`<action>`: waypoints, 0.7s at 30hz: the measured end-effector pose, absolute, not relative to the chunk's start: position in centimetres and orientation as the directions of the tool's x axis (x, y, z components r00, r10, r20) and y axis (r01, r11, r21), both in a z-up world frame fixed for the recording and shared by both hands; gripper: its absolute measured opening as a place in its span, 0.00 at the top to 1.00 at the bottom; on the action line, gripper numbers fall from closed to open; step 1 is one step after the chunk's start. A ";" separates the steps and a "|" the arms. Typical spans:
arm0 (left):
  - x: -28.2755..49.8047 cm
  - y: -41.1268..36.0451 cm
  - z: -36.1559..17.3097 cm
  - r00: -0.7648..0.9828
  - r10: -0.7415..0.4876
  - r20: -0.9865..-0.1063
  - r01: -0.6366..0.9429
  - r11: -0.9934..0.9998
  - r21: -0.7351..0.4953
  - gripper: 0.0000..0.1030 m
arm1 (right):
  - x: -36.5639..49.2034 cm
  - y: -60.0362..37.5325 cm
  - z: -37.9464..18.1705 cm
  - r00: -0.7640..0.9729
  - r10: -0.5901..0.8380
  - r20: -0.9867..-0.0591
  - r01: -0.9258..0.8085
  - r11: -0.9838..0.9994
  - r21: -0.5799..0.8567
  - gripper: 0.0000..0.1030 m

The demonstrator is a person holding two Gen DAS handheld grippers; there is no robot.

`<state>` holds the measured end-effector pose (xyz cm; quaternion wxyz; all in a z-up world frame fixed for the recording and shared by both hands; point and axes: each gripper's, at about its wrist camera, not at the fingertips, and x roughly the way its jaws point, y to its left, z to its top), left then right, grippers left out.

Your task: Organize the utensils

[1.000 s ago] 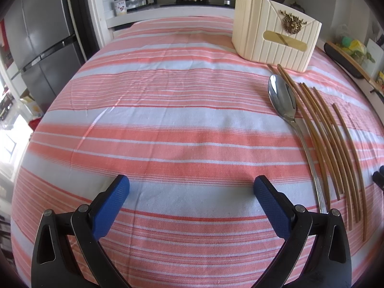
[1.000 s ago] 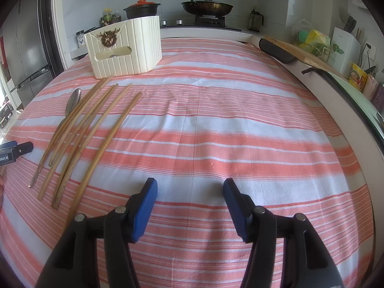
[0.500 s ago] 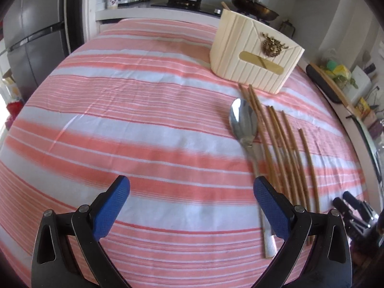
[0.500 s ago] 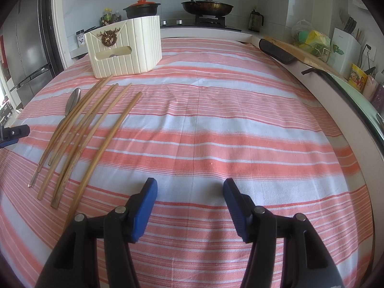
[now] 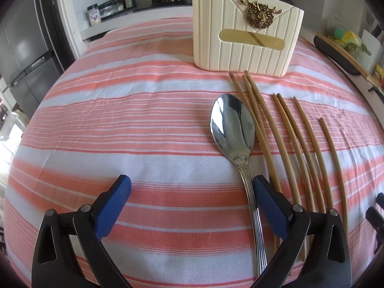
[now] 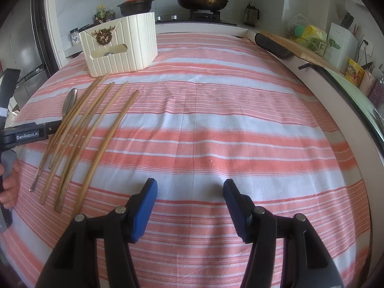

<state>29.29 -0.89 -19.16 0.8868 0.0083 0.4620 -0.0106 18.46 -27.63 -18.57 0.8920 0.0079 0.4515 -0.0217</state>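
Two wrist fisheyes, angled down at shared chopsticks (image 5: 283, 129) (left nearer)

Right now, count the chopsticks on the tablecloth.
7 chopsticks: three bunched beside the spoon, two paired in the middle, two single ones to the right, all before the cream holder. Overlaps may hide another.

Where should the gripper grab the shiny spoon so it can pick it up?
Probably on the handle, not the bowl. The spoon lies flat on the striped cloth, its thin handle running toward the left gripper, whose open jaws have just been narrowing with the handle beside the right pad. Come from above, jaws across the handle, clear of the chopsticks lying close alongside.
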 end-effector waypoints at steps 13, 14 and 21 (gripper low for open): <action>27.4 -3.8 -18.5 0.624 -0.025 -0.781 0.131 0.989 0.074 0.94 | 23.0 -20.8 -19.1 0.539 0.033 -0.842 -0.048 0.999 0.008 0.90; 27.3 -3.7 -18.5 0.625 -0.022 -0.781 0.128 0.989 0.075 0.94 | 22.9 -21.1 -19.1 0.538 0.033 -0.842 -0.043 0.999 0.012 0.91; 25.8 0.0 -18.3 0.603 0.012 -0.797 0.051 0.997 0.054 0.95 | 20.4 -24.8 -18.8 0.544 -0.090 -0.834 0.023 0.995 -0.093 0.93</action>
